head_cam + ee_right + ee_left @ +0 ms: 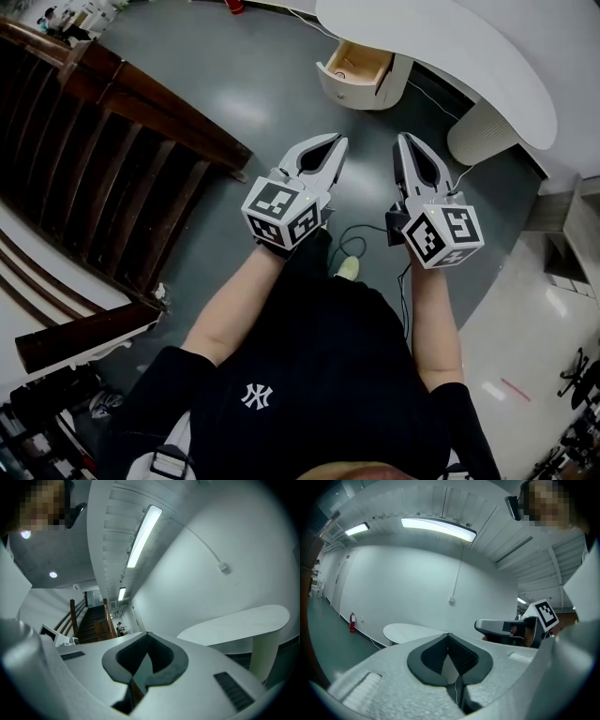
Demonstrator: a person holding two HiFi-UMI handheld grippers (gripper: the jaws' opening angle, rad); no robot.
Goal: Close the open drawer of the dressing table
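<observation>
The white dressing table [469,56] curves across the top right of the head view. Its light wooden drawer [361,64] stands pulled out of a rounded white unit under the tabletop, and its inside looks empty. My left gripper [335,141] and right gripper [403,139] are held side by side over the grey floor, both pointing towards the drawer and well short of it. Both are shut with nothing between the jaws. In the left gripper view the tabletop [412,631] shows far beyond the left gripper [448,634]. The right gripper view shows the tabletop [234,623] past the right gripper [147,633].
A dark wooden stair railing [122,122] runs along the left. The table's ribbed white pedestal [483,131] stands right of the drawer unit. A cable [352,234] lies on the floor by my shoe [349,268]. A red fire extinguisher [352,621] stands at the wall.
</observation>
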